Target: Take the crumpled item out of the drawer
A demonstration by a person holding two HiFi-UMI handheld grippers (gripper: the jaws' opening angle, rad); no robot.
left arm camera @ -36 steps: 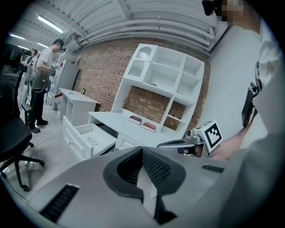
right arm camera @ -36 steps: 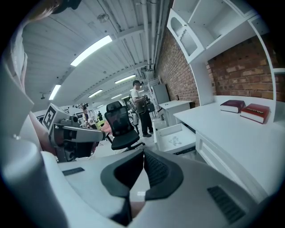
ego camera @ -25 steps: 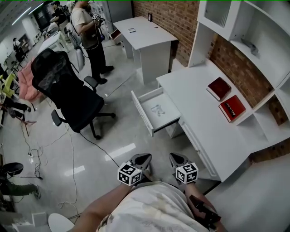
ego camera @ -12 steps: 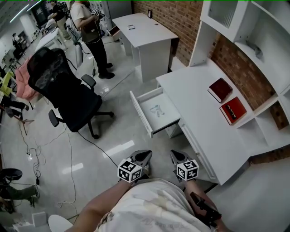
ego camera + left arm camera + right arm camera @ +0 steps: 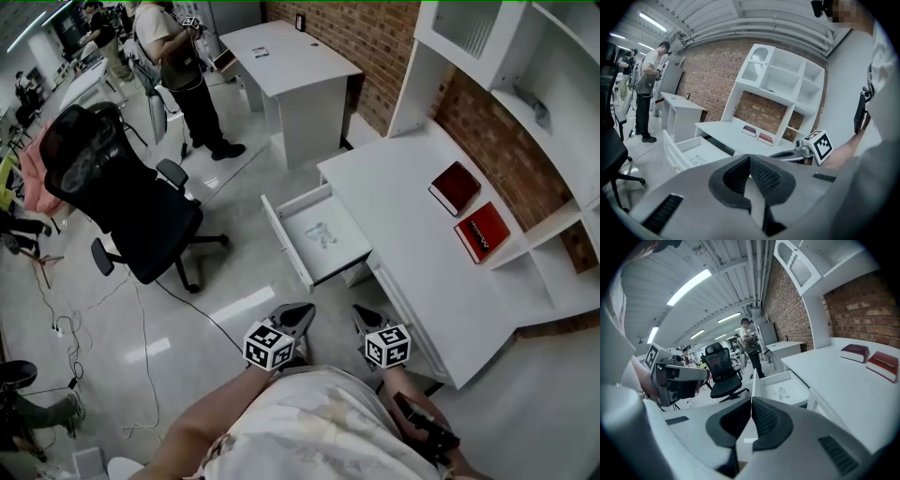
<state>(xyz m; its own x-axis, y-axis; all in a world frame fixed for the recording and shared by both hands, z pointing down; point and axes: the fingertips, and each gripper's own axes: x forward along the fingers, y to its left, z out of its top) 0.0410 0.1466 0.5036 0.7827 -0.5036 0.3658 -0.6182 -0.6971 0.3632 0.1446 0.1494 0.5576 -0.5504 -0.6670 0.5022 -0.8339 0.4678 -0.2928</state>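
A small, pale, crumpled item (image 5: pixel 322 234) is seen lying on the bottom of the open white drawer (image 5: pixel 281 240), which is pulled out from the desk (image 5: pixel 403 216). The left gripper (image 5: pixel 298 315) and right gripper (image 5: pixel 362 319) are clenched, empty, and held well apart from the drawer.

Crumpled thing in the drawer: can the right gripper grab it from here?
Probably not yet. The right gripper is shut and well short of the open drawer. Nothing covers the crumpled item, so the way looks free once it comes closer and opens.
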